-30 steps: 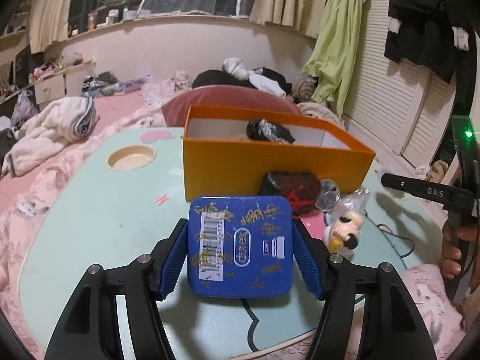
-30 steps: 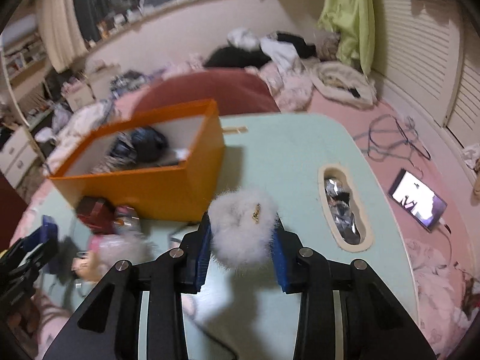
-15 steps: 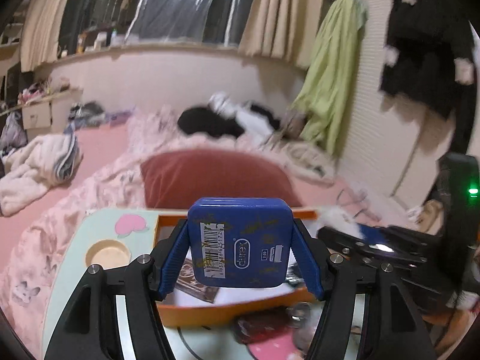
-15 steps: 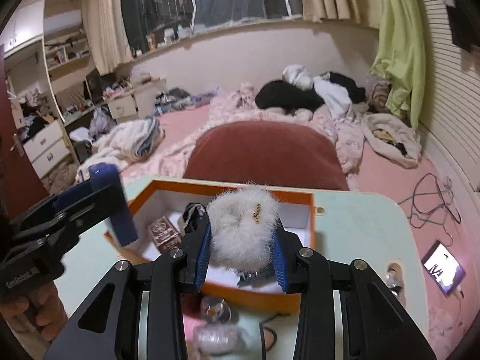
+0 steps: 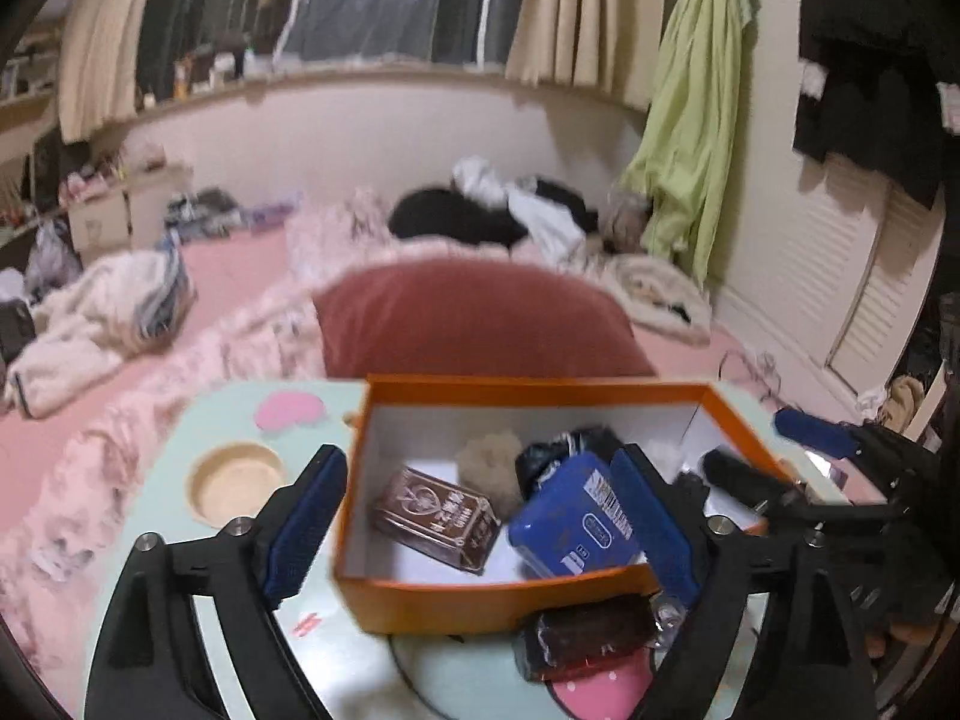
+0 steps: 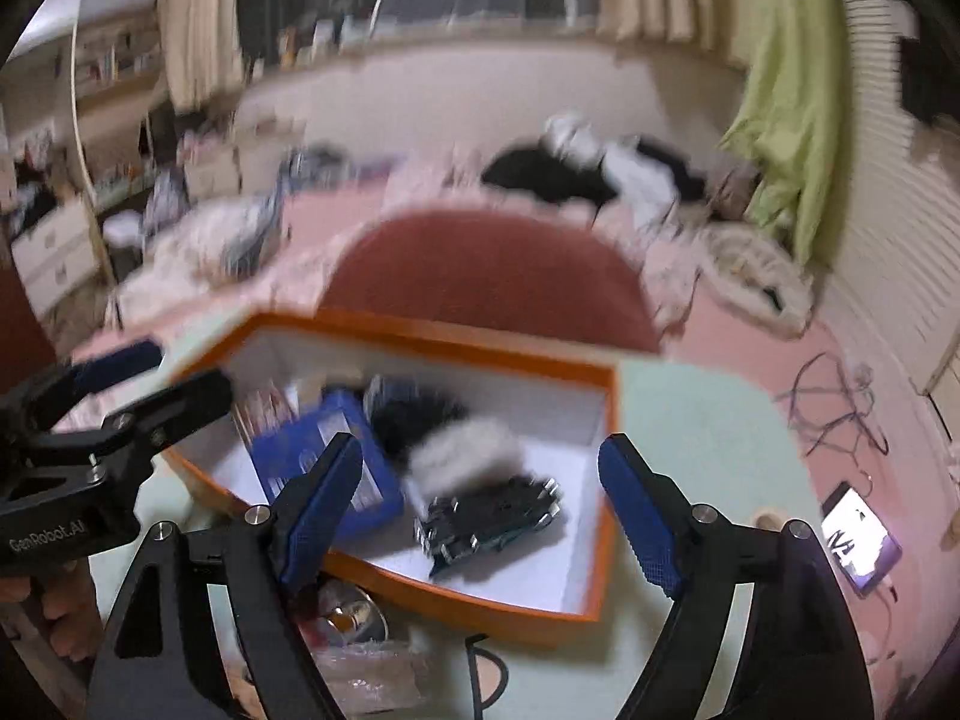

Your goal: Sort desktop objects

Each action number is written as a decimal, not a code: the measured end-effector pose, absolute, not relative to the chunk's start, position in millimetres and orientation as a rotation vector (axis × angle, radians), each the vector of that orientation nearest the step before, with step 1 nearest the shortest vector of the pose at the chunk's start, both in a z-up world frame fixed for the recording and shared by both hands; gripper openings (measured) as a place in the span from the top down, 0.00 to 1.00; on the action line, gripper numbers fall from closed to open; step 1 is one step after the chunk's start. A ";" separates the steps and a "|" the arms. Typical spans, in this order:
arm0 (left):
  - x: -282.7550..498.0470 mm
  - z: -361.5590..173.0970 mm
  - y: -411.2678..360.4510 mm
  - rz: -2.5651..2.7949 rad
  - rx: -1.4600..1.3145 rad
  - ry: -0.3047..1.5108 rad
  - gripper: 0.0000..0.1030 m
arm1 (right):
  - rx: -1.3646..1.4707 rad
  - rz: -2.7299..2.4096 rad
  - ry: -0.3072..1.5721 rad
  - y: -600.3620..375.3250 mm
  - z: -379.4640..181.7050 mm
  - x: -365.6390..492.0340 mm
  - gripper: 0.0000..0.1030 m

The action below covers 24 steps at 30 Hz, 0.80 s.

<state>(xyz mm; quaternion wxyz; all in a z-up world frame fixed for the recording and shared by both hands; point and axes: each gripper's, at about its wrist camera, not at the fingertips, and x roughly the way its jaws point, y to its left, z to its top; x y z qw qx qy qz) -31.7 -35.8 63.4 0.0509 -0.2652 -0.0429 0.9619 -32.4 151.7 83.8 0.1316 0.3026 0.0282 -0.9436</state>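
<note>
Both jaws were opening, nothing gripped: left gripper dropped rigid blue tin, right gripper dropped soft white fur pompom into orange cardboard box; grip the tin's flat sides.

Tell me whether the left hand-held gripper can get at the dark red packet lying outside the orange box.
Probably yes. The dark red packet lies on the table against the orange box front wall, uncovered, just below the left hand-held gripper, whose opening jaws hold nothing.

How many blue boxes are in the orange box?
1. The blue box lies tilted inside the orange box, near its front wall, beside the brown box. Others could hide under the dark clutter.
</note>
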 end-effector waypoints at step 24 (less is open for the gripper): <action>43.9 -17.3 -26.5 2.790 -1.139 0.054 0.00 | 1.249 -2.524 0.202 159.3 13.8 41.5 0.00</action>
